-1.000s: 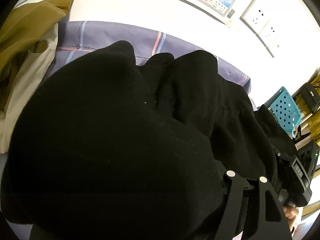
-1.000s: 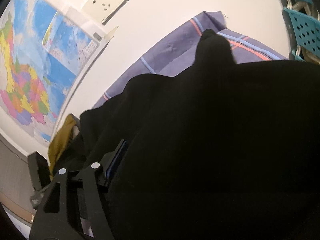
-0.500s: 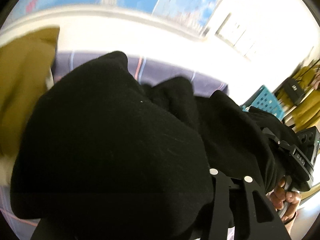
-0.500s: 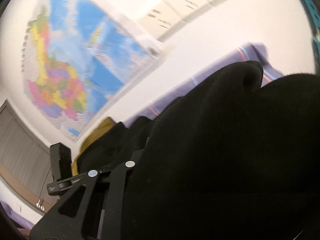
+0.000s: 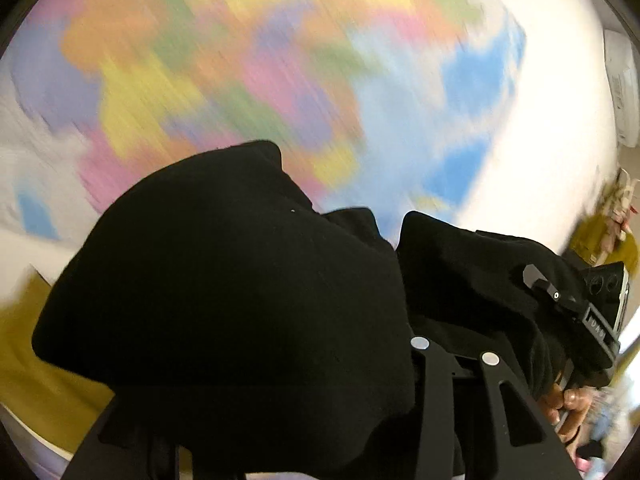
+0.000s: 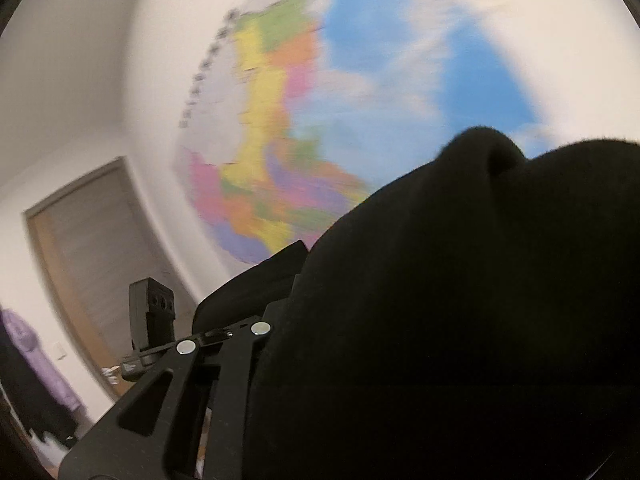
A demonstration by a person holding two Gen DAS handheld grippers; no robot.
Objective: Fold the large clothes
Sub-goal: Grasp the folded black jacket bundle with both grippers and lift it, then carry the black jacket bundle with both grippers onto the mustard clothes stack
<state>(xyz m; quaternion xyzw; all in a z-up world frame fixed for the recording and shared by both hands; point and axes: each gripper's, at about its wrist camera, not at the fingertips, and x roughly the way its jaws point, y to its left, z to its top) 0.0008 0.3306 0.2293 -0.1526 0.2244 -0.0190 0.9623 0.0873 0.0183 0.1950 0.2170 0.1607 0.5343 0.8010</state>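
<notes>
Both grippers clamp bunches of the black garment (image 5: 224, 304), held up in front of the wall map (image 5: 248, 60).

Left gripper (image 5: 400, 320): its jaws have just been closing, and black cloth fills the gap and drapes over the fingers, hiding the tips. Right gripper (image 6: 304, 300): narrowed jaws buried in the same cloth, which fills the right wrist view's lower right. In the left wrist view the garment spans to the right gripper, with a hand (image 5: 568, 408) below it. Mustard cloth (image 5: 36, 384) lies lower left, blurred.
</notes>
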